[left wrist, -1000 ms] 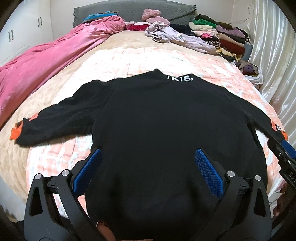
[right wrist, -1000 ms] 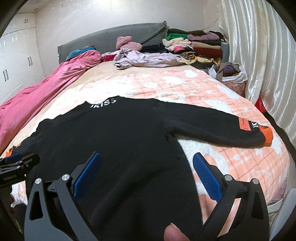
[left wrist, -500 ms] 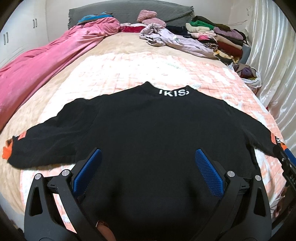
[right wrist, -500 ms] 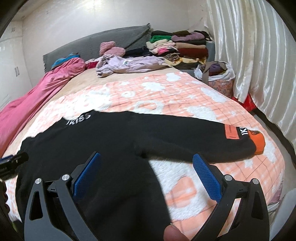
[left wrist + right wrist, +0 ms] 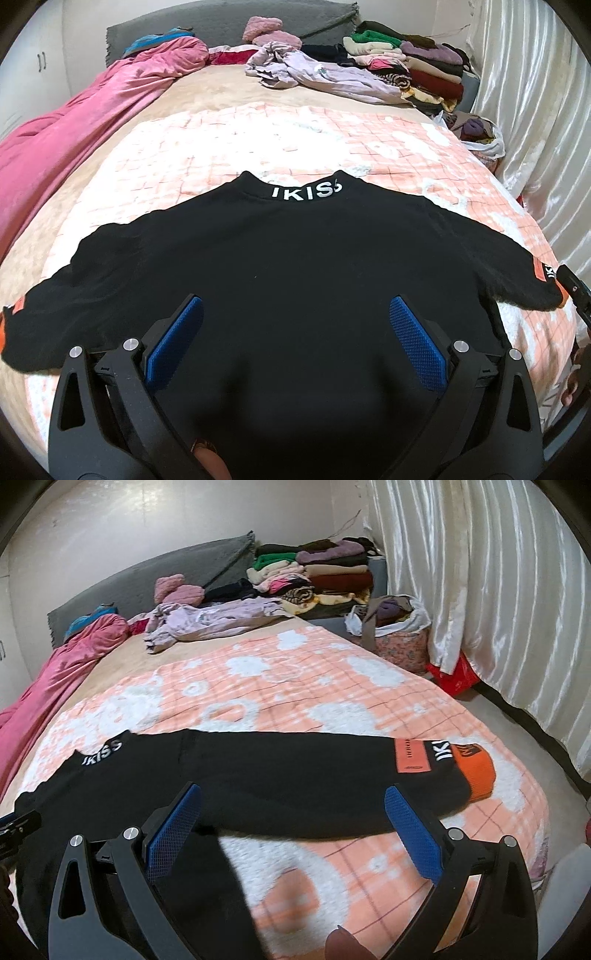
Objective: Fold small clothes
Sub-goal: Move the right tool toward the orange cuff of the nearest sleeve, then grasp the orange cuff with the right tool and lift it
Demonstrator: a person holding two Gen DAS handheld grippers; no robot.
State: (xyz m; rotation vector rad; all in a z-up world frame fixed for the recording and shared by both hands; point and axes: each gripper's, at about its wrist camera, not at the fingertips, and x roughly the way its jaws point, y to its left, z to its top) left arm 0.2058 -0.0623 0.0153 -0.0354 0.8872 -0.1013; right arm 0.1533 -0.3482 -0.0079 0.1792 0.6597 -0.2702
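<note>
One pink quilt (image 5: pixel 85 110) lay bunched along the left of the frame, soft and rumpled, running up to a grey headboard (image 5: pixel 221 26) at the top. One black sweater (image 5: pixel 295 266) was spread flat across the lower middle of the bed (image 5: pixel 258 140), on a peach blanket with white blotches and a thin grid, its fleecy surface showing in the right wrist view. White letters marked the sweater's collar (image 5: pixel 308 192), which pointed up the frame. Its two sleeves stretched out to either side, each ending in an orange cuff; the right cuff (image 5: pixel 476 775) sat at the centre right of the right wrist view.

The left claw (image 5: pixel 295 339) hung over the sweater's body, its two blue ribbed pads spread wide with nothing between them. The right claw (image 5: pixel 291 827) hung above the right sleeve, likewise spread and empty.

One crumpled lilac garment (image 5: pixel 317 74) lay at upper centre. One stack of folded clothes (image 5: pixel 413 70) stood at upper right, one stuffed bag (image 5: pixel 395 627) beside it, and glossy white curtains (image 5: pixel 480 590) filled the right edge.
</note>
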